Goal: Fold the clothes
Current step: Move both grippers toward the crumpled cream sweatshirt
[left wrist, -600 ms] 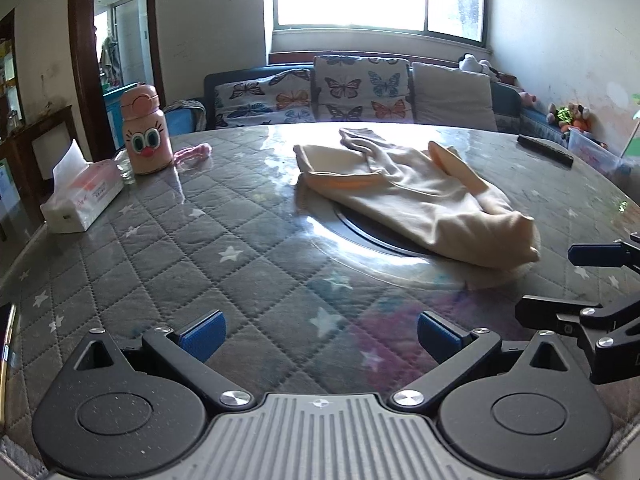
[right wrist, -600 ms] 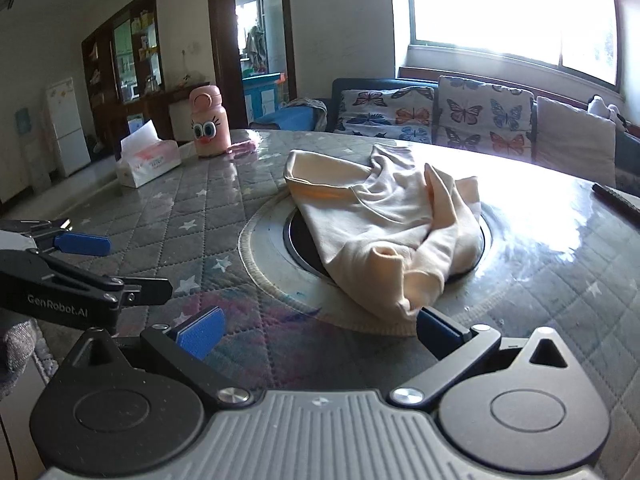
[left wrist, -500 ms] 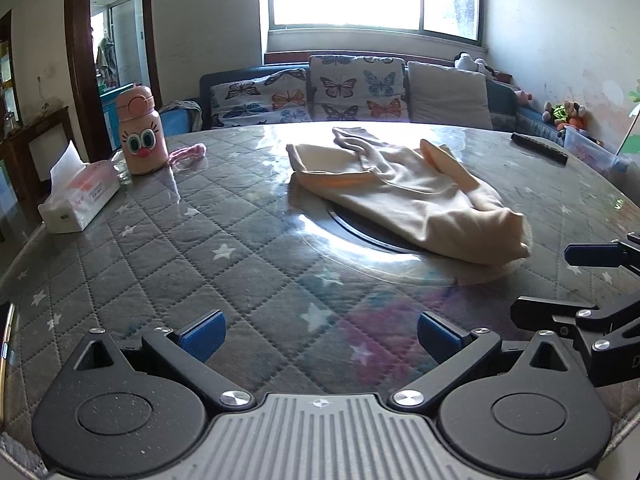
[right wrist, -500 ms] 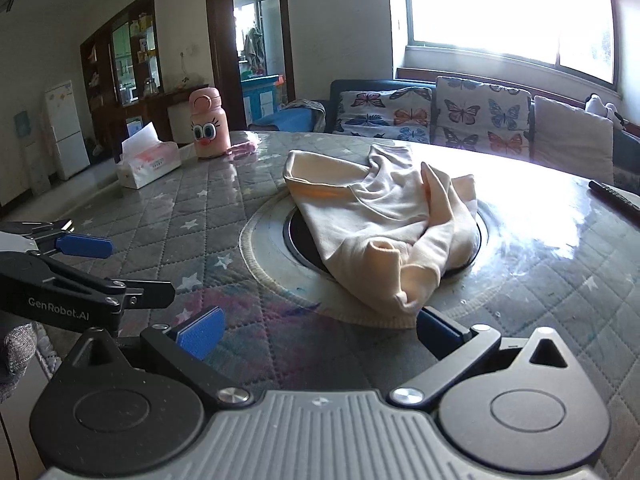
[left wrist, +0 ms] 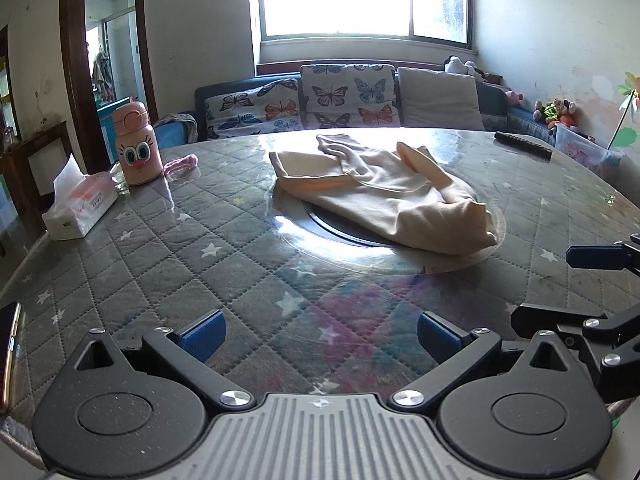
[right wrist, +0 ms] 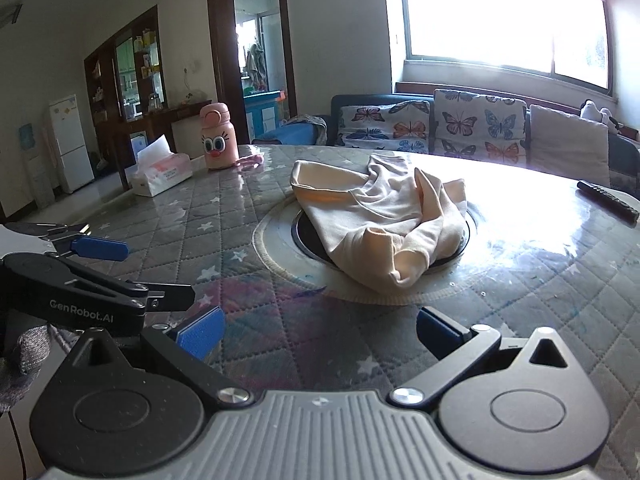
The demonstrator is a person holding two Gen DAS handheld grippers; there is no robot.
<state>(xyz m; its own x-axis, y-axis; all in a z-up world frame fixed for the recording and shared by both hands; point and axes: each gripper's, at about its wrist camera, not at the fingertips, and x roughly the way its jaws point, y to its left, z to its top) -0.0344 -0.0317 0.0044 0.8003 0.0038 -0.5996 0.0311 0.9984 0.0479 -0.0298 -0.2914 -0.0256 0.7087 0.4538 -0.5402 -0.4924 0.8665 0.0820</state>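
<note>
Garment [left wrist: 384,196], cream, lies crumpled at the tabletop [left wrist: 224,272] centre, draped over the dark round inset [left wrist: 332,228] and its pale ring. Hem or waistband end points toward the far left; a bunched end hangs over the ring on the near right side. In the right view the garment [right wrist: 380,220] shows a folded-over sleeve or leg curled on top, near side.

Left claw [left wrist: 318,330] wide open, blue pads [left wrist: 202,334] spread, nothing between them. It hovers over the near edge of the tabletop, well short of the garment. Right claw [right wrist: 318,330] also wide open and empty, blue pads [right wrist: 200,332] apart, over the near edge, garment just ahead of it. Each claw shows in the other's view: right claw [left wrist: 560,288] at the right side of the left view, left claw [right wrist: 140,272] at the left side of the right view, both parted.

Pink bottle [left wrist: 136,144] with cartoon eyes stands at the far left edge. Tissue box [left wrist: 80,208] sits just beside it, nearer along the left edge. Small pink item [left wrist: 182,162] lies right of the bottle, kind unclear. Dark remote [left wrist: 522,146] lies at the far right edge. Phone [left wrist: 10,356] edge shows at the near left edge. Sofa [left wrist: 348,100] with butterfly cushions stands behind the tabletop, under the window [left wrist: 360,0].
</note>
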